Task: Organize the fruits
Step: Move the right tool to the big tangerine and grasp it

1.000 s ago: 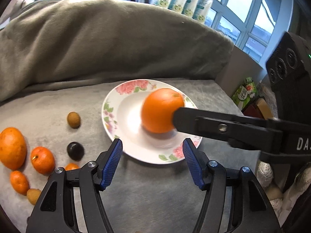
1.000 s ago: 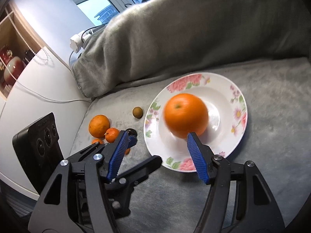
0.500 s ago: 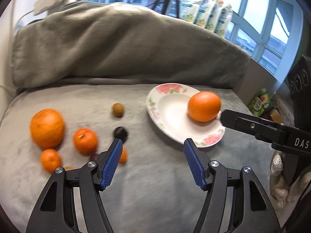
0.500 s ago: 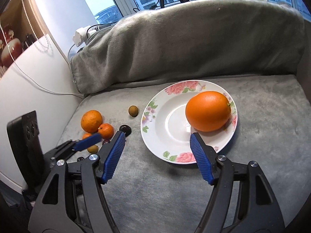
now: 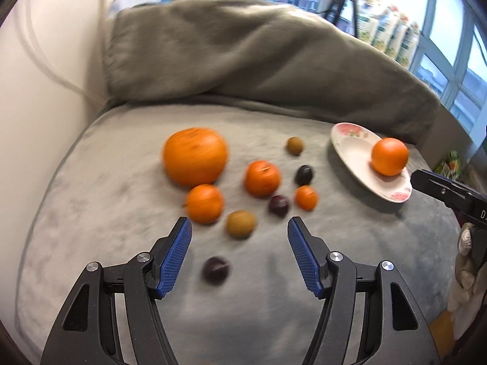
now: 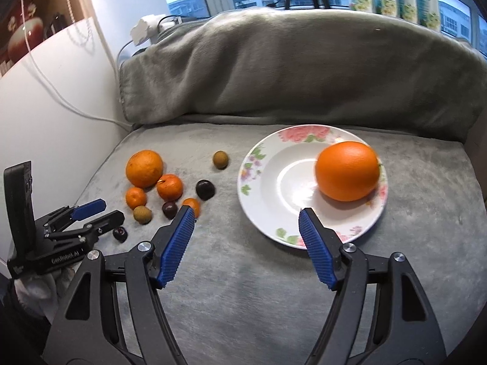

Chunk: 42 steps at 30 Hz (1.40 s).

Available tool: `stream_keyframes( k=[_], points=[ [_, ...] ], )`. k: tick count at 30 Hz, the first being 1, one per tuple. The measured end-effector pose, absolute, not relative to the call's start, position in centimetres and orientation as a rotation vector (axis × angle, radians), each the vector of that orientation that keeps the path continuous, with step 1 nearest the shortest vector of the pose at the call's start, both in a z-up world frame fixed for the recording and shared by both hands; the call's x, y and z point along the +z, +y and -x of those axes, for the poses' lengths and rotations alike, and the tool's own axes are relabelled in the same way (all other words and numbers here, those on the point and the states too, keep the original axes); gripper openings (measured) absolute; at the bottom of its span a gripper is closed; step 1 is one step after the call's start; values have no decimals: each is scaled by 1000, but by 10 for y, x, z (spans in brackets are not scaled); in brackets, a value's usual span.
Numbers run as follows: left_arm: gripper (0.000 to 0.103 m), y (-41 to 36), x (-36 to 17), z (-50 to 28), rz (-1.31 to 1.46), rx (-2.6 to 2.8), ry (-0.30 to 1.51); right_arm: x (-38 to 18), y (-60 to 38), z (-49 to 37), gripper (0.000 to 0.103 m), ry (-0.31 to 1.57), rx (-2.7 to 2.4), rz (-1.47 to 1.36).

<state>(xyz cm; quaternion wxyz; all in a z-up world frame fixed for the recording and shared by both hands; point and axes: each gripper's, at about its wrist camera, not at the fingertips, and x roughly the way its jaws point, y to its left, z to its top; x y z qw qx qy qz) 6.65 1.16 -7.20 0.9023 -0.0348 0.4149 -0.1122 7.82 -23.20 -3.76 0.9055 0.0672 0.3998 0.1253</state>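
Orange (image 6: 347,170): I see it resting on the floral plate (image 6: 274,188), toward the plate's right rim.
Loose fruit: left of the plate, on the grey cushion (image 6: 258,289), I count a large orange (image 6: 144,168), smaller mandarins (image 6: 169,186), brown longans (image 6: 220,159) and dark plums (image 6: 205,189).
Left gripper (image 5: 239,234): I read the jaws as spread wide and empty, hanging over the loose fruit left of the plate.
Right gripper (image 6: 246,223): spread apart, empty, just in front of the plate's near rim.
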Motion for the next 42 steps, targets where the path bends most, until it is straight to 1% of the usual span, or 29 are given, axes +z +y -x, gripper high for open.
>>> stream_keyframes(
  k=[2, 7, 13, 18, 20, 28, 42],
  points=[
    [66, 26, -74, -66, 85, -207, 860, -38, -225, -80, 78, 828, 264, -128],
    [66, 58, -78, -67, 121, -169, 851, -40, -207, -89, 78, 833, 288, -96],
    [66, 79, -82, -78, 178, -159, 851, -41, -185, -110, 78, 849, 312, -51],
    [65, 82, -84, -92, 198, -179, 856, -43, -165, -134, 78, 866, 336, -19],
    [63, 82, -86, -100, 219, -190, 863, -45, -157, -145, 78, 878, 345, -17],
    [63, 72, -90, -124, 232, -217, 866, -49, -119, -183, 78, 914, 397, -7],
    [63, 74, -96, -146, 243, -246, 882, -68, -75, -218, 78, 1005, 485, -27]
  ],
)
